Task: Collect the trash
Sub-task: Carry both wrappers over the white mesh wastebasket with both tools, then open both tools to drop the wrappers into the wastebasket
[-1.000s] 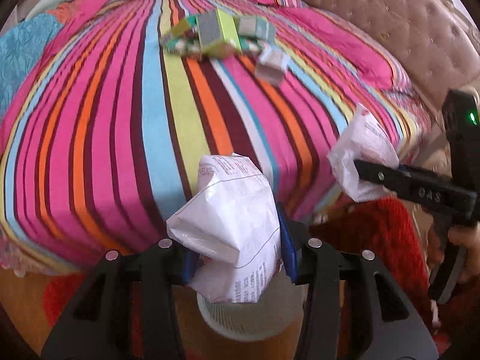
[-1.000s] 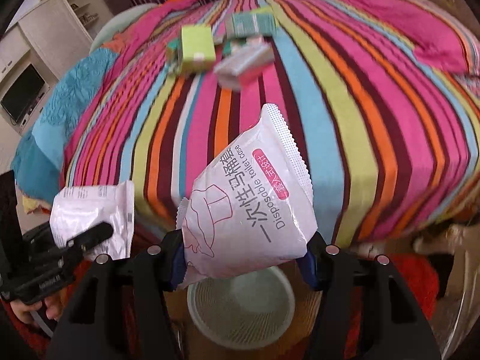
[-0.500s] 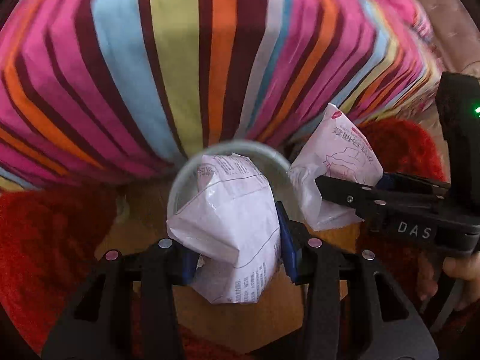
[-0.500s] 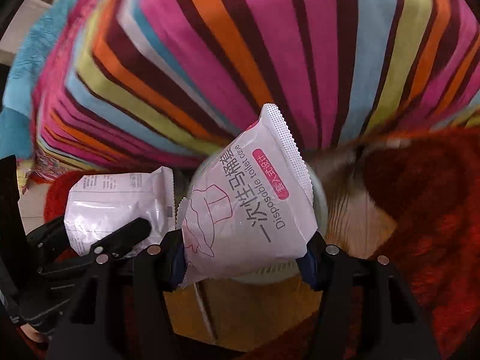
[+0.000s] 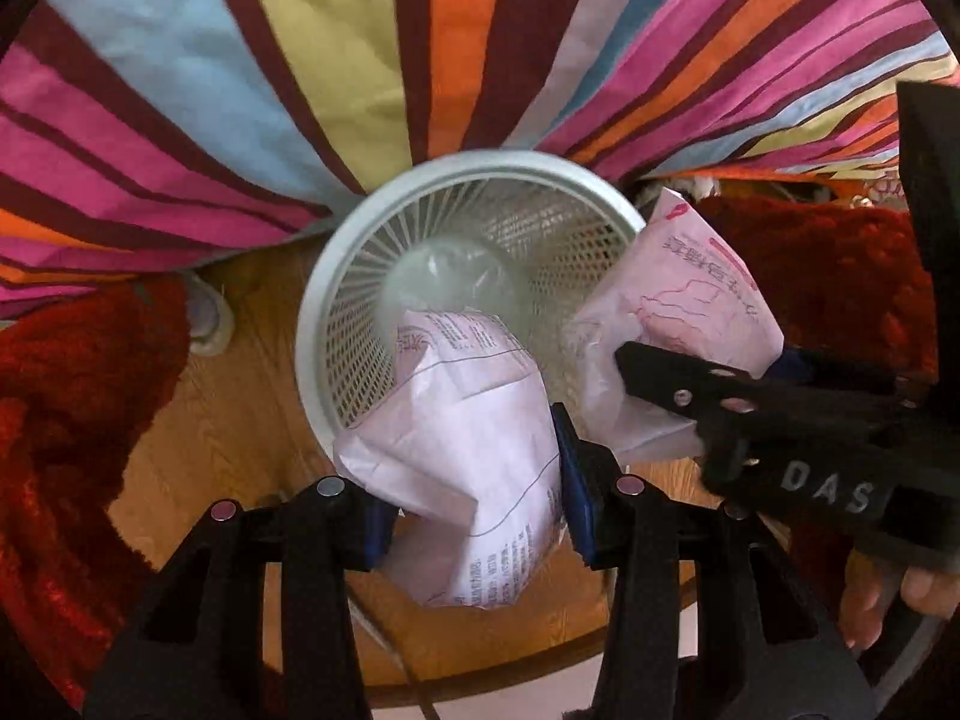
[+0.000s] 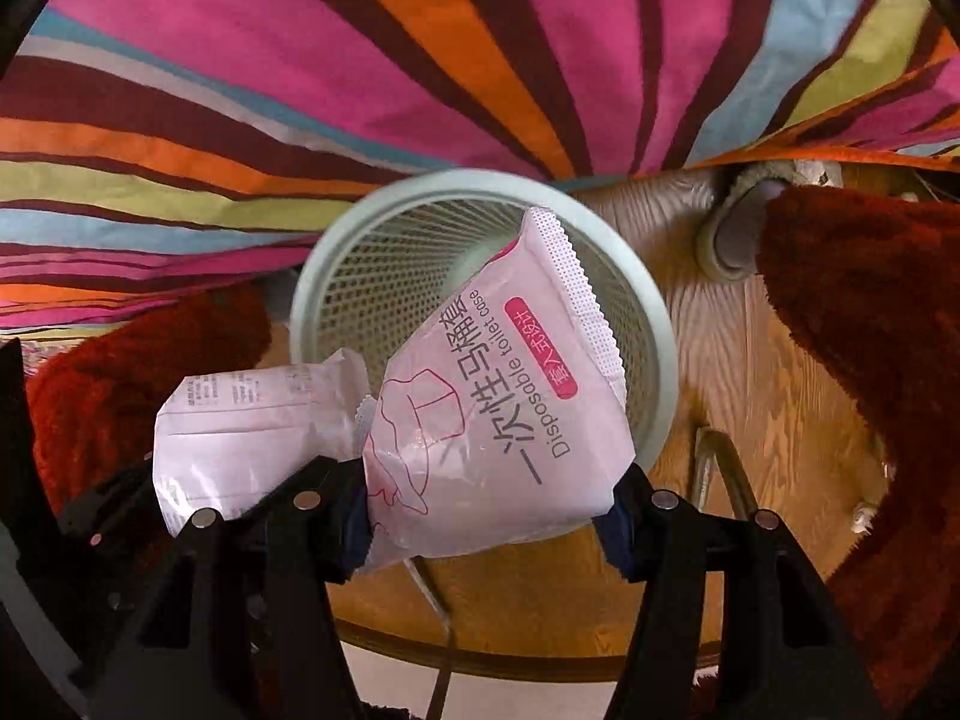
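The left gripper point(image 5: 474, 510) is clenching a crumpled white packet point(image 5: 468, 468) over the bin point(image 5: 336, 276); the right gripper point(image 6: 486, 516) is clenching a pink-printed packet point(image 6: 498, 408) over it too. Beyond the bin, a striped bedcover point(image 5: 360, 60) is hanging.

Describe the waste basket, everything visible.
The waste basket is round, pale grey-white plastic with a smooth rim and mesh walls of small holes, slats fanning near the bottom. It stands upright on the wood floor, against the striped bedcover, between red rugs. Inside looks empty apart from a pale glare at the bottom. Two held packets hang over its mouth; contact cannot be told.
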The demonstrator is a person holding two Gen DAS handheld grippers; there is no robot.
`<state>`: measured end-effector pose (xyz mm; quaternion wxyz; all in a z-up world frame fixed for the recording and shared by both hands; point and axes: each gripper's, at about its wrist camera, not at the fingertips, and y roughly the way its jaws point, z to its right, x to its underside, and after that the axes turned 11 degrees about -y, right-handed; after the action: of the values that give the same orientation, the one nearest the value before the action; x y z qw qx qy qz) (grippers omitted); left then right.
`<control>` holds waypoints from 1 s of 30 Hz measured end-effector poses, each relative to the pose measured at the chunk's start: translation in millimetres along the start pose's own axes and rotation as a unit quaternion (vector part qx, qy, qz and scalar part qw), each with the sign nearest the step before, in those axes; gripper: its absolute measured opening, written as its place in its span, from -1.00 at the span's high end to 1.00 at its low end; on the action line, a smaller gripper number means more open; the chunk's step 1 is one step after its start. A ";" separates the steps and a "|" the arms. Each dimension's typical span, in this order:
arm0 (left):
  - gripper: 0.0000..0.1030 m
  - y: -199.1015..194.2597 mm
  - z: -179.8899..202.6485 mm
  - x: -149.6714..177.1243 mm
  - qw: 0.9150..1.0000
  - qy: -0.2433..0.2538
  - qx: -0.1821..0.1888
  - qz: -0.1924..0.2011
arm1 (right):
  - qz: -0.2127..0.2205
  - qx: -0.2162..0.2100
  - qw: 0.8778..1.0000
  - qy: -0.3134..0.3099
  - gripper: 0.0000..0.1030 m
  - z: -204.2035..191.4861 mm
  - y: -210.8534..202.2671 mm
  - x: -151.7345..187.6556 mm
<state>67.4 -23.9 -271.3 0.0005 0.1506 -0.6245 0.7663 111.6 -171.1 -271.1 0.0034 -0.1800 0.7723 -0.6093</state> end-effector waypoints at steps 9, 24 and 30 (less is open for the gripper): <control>-0.62 24.3 -6.7 1.4 0.998 -0.028 -0.009 -0.051 | -0.026 0.002 0.999 0.028 -0.79 3.5 15.2 3.6; -0.62 11.7 -10.2 1.4 0.999 -0.038 -0.004 -0.016 | 0.009 0.004 0.999 0.046 -0.80 4.6 2.2 8.9; -0.62 -16.0 -15.7 6.2 0.998 -0.049 0.004 0.034 | 0.067 0.002 0.997 0.041 -0.80 -1.3 -28.5 16.3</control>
<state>61.0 -6.5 -257.4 -0.0565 0.1669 -0.6256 0.7599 103.9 -180.0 -240.5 0.0128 -0.1024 0.7811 -0.6159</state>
